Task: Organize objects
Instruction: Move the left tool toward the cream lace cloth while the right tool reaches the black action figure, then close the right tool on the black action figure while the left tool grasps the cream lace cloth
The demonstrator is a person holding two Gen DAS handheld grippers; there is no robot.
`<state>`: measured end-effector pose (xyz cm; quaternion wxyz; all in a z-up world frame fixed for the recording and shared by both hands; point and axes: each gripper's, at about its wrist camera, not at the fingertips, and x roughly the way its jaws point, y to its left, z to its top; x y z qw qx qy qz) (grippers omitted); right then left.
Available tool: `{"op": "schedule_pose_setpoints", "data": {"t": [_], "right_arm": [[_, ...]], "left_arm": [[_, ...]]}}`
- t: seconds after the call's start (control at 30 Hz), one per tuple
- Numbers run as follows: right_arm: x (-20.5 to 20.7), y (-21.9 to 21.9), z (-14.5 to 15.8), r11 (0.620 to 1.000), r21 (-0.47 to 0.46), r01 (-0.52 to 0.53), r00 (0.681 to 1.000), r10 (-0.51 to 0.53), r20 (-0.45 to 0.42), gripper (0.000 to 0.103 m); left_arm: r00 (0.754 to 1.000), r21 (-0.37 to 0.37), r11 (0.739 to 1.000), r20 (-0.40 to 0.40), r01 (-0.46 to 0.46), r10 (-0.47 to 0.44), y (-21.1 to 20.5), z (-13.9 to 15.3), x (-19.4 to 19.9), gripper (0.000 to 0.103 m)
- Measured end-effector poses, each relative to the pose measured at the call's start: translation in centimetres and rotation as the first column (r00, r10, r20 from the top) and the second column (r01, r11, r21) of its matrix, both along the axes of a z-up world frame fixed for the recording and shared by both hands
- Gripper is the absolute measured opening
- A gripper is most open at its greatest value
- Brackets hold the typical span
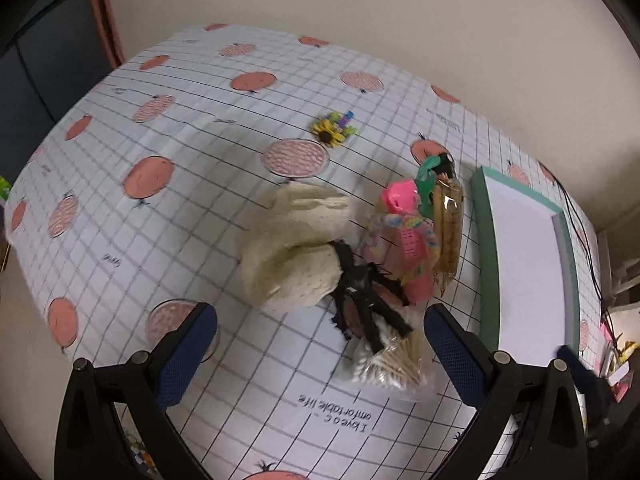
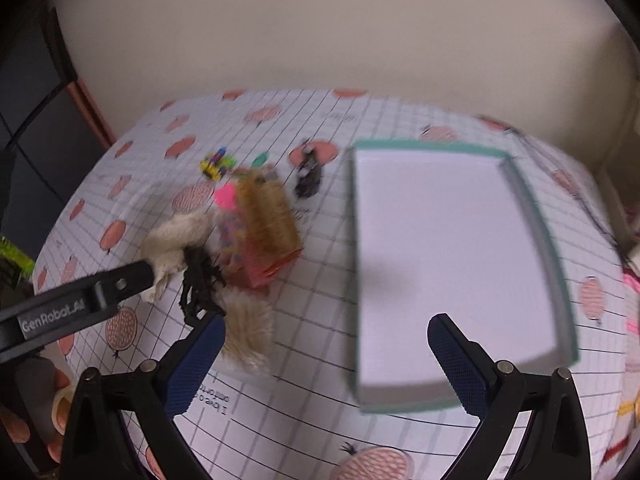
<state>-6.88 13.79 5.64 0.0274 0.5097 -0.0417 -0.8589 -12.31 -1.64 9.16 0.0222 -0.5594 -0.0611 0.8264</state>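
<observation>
A heap of small things lies mid-table: a cream fluffy cloth [image 1: 292, 248], a black frayed ribbon [image 1: 360, 300], a pack of cotton swabs [image 1: 392, 364], a pink and multicoloured packet [image 1: 408, 240] and a bag of wooden sticks [image 1: 448, 224]. My left gripper [image 1: 320, 356] is open just short of the ribbon and swabs, holding nothing. My right gripper [image 2: 326, 364] is open and empty too, above the near left corner of the shallow green-rimmed tray [image 2: 424, 146], which is empty. The heap [image 2: 256, 232] lies left of the tray, blurred.
A sunflower clip [image 1: 332, 130] lies alone farther back. A small dark object [image 2: 308, 176] sits near the tray's far left corner. The left tool's finger [image 2: 120, 284] reaches in from the left, with a person's hand [image 2: 24, 420] below it. Cables [image 1: 584, 240] run past the tray.
</observation>
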Motion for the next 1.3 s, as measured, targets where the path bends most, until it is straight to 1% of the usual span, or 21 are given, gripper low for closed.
{"op": "schedule_pose_setpoints", "data": {"t": [0.07,0.13,0.2,0.33,0.43,0.5,0.6,0.67,0.8,0.87,1.0,1.07,1.1,1.17,1.2,1.23,1.27,1.3], "right_arm": [[-0.7,-0.9,-1.1,0.999,0.005,-0.037,0.999,0.037,0.028,0.102],[-1.2,-1.3,-1.8,0.998,0.025,-0.062,0.998,0.062,0.030,0.101],[-1.5,-1.3,-2.4,0.997,0.011,-0.070,0.997,0.070,0.033,0.101],[-2.1,-1.6,-3.1,0.995,-0.061,-0.078,0.996,0.080,0.027,0.101],[-2.4,-2.9,-2.8,0.990,-0.071,-0.121,0.993,0.121,-0.006,0.101],[-2.7,-4.0,-2.9,0.984,-0.070,-0.164,0.986,0.163,-0.020,0.099],[-2.8,-5.7,-3.3,0.977,-0.054,-0.208,0.978,0.208,-0.012,0.095],[-2.8,-6.3,-3.5,0.973,-0.041,-0.228,0.974,0.227,-0.014,0.088],[-3.1,-7.3,-4.1,0.968,-0.041,-0.247,0.969,0.247,0.003,0.081],[-3.1,-7.6,-4.3,0.966,-0.031,-0.256,0.966,0.256,0.011,0.076],[-3.4,-8.7,-4.8,0.963,-0.007,-0.268,0.963,0.268,0.014,0.067],[-3.5,-8.8,-5.1,0.963,-0.008,-0.269,0.963,0.270,0.021,0.060],[-3.4,-8.7,-5.1,0.962,-0.006,-0.272,0.962,0.272,0.024,0.058],[-3.3,-8.7,-5.1,0.962,0.005,-0.274,0.961,0.274,0.023,0.052],[-3.3,-8.6,-5.0,0.961,-0.001,-0.276,0.961,0.276,0.023,0.051],[-3.3,-8.6,-5.0,0.962,-0.004,-0.274,0.962,0.274,0.023,0.047],[-3.4,-8.4,-5.1,0.963,-0.009,-0.269,0.963,0.269,0.026,0.044],[-3.4,-8.5,-5.0,0.964,-0.011,-0.266,0.964,0.266,0.024,0.043]], "left_arm": [[1.000,0.002,1.000,0.012,0.019,-0.019,0.5,-0.5,-0.6,0.102],[1.000,-0.003,1.000,0.008,0.016,-0.016,0.6,-0.9,-1.3,0.101],[1.000,-0.018,1.000,-0.004,-0.012,0.012,0.0,-1.3,-1.9,0.101],[0.994,-0.029,0.994,-0.030,-0.102,0.101,-2.1,-2.2,-2.8,0.101],[0.989,-0.027,0.990,-0.053,-0.137,0.136,-3.2,-2.6,-3.3,0.101],[0.988,-0.031,0.989,-0.062,-0.144,0.142,-3.8,-3.0,-3.6,0.101],[0.986,-0.016,0.987,-0.067,-0.157,0.156,-4.6,-3.4,-3.8,0.098],[0.987,0.000,0.988,-0.046,-0.157,0.157,-4.9,-4.0,-4.0,0.095],[0.989,0.007,0.989,-0.027,-0.149,0.149,-4.8,-5.0,-4.1,0.088],[0.988,0.007,0.989,-0.015,-0.151,0.151,-4.8,-5.4,-4.1,0.081],[0.990,0.011,0.990,0.008,-0.143,0.143,-5.0,-6.3,-4.1,0.071],[0.990,0.024,0.990,0.019,-0.137,0.137,-5.0,-6.6,-4.2,0.059],[0.991,0.028,0.991,0.024,-0.132,0.131,-5.0,-6.7,-4.2,0.056],[0.993,0.035,0.993,0.028,-0.113,0.112,-4.8,-6.8,-4.3,0.042],[0.994,0.039,0.994,0.029,-0.104,0.103,-4.7,-6.9,-4.3,0.039],[0.995,0.042,0.994,0.029,-0.100,0.099,-4.8,-6.9,-4.3,0.031],[0.995,0.042,0.994,0.029,-0.098,0.097,-4.8,-6.8,-4.3,0.026],[0.995,0.042,0.994,0.028,-0.099,0.098,-4.9,-6.8,-4.3,0.023]]}}
